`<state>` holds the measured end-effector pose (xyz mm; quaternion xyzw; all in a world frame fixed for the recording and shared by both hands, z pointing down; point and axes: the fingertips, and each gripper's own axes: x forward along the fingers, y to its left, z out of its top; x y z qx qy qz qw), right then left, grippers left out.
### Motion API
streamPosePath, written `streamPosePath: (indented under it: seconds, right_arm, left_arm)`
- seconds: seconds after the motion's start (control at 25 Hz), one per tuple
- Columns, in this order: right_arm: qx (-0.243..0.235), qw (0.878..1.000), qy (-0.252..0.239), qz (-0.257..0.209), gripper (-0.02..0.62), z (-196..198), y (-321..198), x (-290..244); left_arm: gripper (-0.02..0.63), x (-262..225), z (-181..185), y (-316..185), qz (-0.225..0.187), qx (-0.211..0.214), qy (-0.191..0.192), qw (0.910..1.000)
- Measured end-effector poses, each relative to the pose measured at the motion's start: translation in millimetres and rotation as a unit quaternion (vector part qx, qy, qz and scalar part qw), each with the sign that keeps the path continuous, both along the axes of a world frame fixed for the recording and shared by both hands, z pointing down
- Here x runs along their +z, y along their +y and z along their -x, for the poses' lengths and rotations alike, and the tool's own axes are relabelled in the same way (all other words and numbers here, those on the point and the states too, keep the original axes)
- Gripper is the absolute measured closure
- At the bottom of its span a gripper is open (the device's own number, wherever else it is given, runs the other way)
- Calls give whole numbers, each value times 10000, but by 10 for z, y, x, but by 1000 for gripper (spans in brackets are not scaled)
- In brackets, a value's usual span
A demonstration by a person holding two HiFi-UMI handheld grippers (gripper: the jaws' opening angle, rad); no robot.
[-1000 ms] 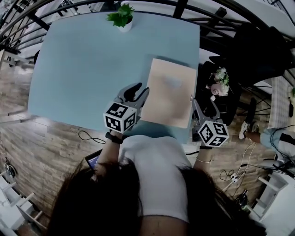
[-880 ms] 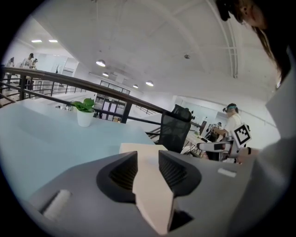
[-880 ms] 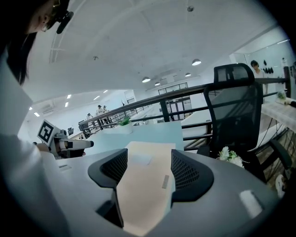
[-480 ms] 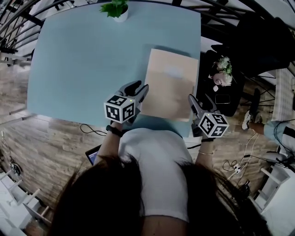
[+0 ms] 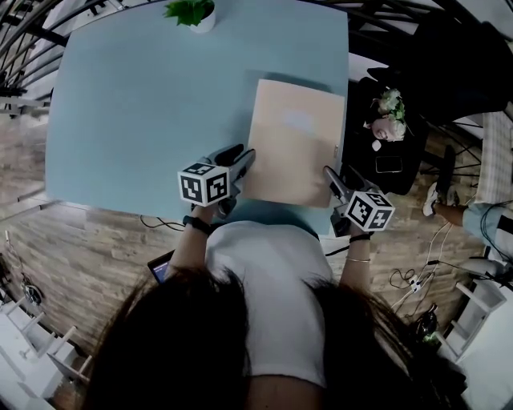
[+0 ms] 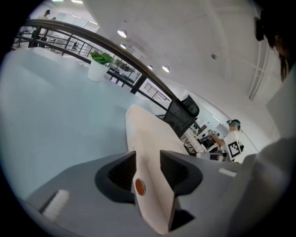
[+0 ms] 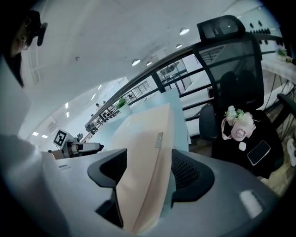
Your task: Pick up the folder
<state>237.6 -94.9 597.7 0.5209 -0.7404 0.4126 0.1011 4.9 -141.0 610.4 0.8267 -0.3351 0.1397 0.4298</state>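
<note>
Open-plan office, upper level by the look of it. Landmark: large pale blue rectangular worktop (image 5: 144, 104).
- Beside its right edge: black mesh-backed office chair (image 7: 233, 65).
- Beyond its far edge: black metal railing (image 6: 92, 44).
- On its far edge: small green plant in a white pot (image 5: 191, 12).
- Overhead: white ceiling with round recessed lights (image 6: 122, 33).
- Below: wood-look plank floor (image 5: 88, 240), loose cables (image 5: 413, 282) to the right.

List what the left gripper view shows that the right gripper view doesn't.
Only the left gripper view: an orange dot on the folder. Only the right gripper view: pink flowers, a phone and the grey strip on the folder. Both: the blue table and the folder's edge between open jaws; the jaws of the left gripper have just been opening, those of the right gripper stand wide.
</note>
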Motion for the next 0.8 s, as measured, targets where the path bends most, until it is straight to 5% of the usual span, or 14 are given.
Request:
streamPosePath:
  seconds: [0.36,0.8]
  right_arm:
    - [-84,9988,-427,242,321,53,15,148]
    - [-149,9958,-788,432,319,94,-17,229]
  left_arm:
    - [434,150,-57,58,446,-105,474,9978]
    - [402,240,14,53,531,-259,298,9978]
